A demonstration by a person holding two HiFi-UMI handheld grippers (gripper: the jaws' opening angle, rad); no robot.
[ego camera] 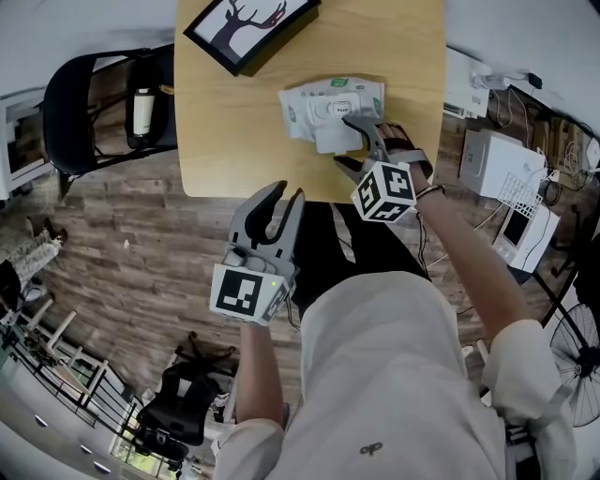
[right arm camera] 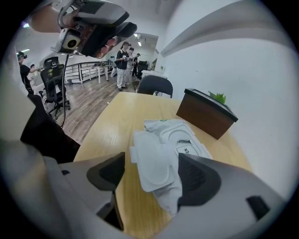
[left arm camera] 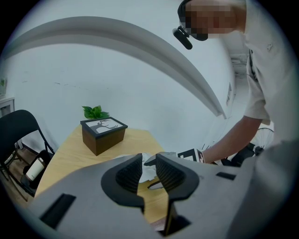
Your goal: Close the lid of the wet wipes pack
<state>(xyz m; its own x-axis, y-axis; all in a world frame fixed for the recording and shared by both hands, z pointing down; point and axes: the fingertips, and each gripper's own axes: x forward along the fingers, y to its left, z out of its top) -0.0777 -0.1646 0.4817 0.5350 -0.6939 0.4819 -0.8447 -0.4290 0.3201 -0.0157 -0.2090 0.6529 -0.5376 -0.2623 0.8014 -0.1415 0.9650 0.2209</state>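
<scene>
The white wet wipes pack (ego camera: 330, 105) lies on the wooden table (ego camera: 234, 131) near its front right. Its lid (ego camera: 337, 141) stands flipped open toward me. My right gripper (ego camera: 351, 147) hovers just over the lid's near edge, open, one finger on each side and neither pad touching it. In the right gripper view the lid (right arm camera: 152, 161) lies flat ahead between the jaws, with the pack (right arm camera: 184, 140) behind it. My left gripper (ego camera: 287, 195) hangs off the table's front edge, shut and empty. In the left gripper view my left gripper (left arm camera: 148, 167) points at the table.
A dark box with a deer picture on top (ego camera: 248, 28) stands at the table's back, with a small plant (left arm camera: 96, 112) behind it. A black chair (ego camera: 84, 103) with a bottle (ego camera: 142, 111) is to the left. White devices (ego camera: 502, 164) and cables sit to the right. People stand far off (right arm camera: 124, 63).
</scene>
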